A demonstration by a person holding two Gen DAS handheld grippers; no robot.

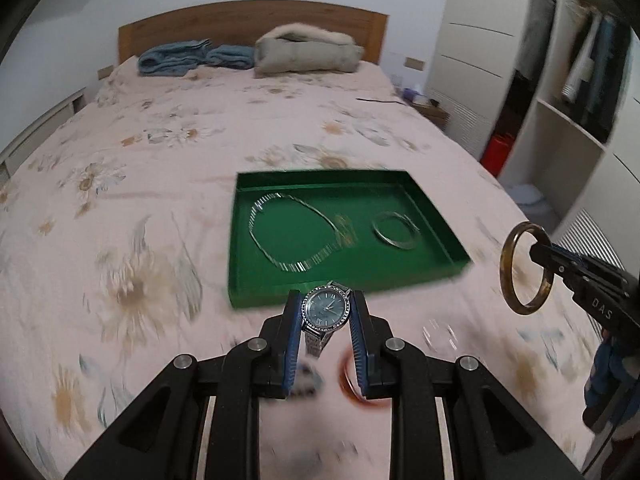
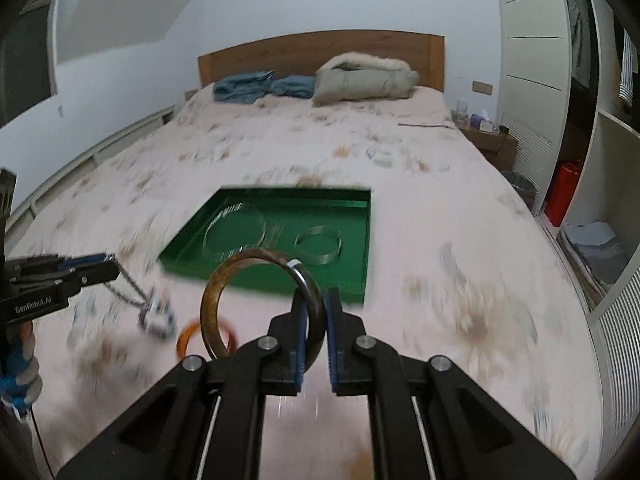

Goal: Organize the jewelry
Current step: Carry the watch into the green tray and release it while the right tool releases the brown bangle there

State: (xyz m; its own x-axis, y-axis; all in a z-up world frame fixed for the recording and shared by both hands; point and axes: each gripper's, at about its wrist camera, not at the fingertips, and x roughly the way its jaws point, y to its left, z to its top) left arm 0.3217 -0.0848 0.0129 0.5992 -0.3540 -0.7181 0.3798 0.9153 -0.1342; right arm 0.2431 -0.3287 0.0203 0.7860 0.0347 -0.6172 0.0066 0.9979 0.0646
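Gripping the watch (image 1: pixel 325 312) between closed left jaws.

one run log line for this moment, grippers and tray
left gripper: shut on watch | right gripper: shut on brown bangle | green tray: necklace, silver bangle

Left gripper (image 1: pixel 326 312) clamping a watch (image 1: pixel 325 312) at six o'clock; green tray (image 1: pixel 440 216) at centre; right gripper (image 1: pixel 536 246) pinching a brown bangle (image 1: pixel 505 264) at three o'clock.

Tray (image 1: pixel 440 220) on bed (image 1: pixel 160 160) w/ necklace (image 1: pixel 280 232) left, bangle (image 1: pixel 396 229) right; watch (image 1: pixel 326 310) before it
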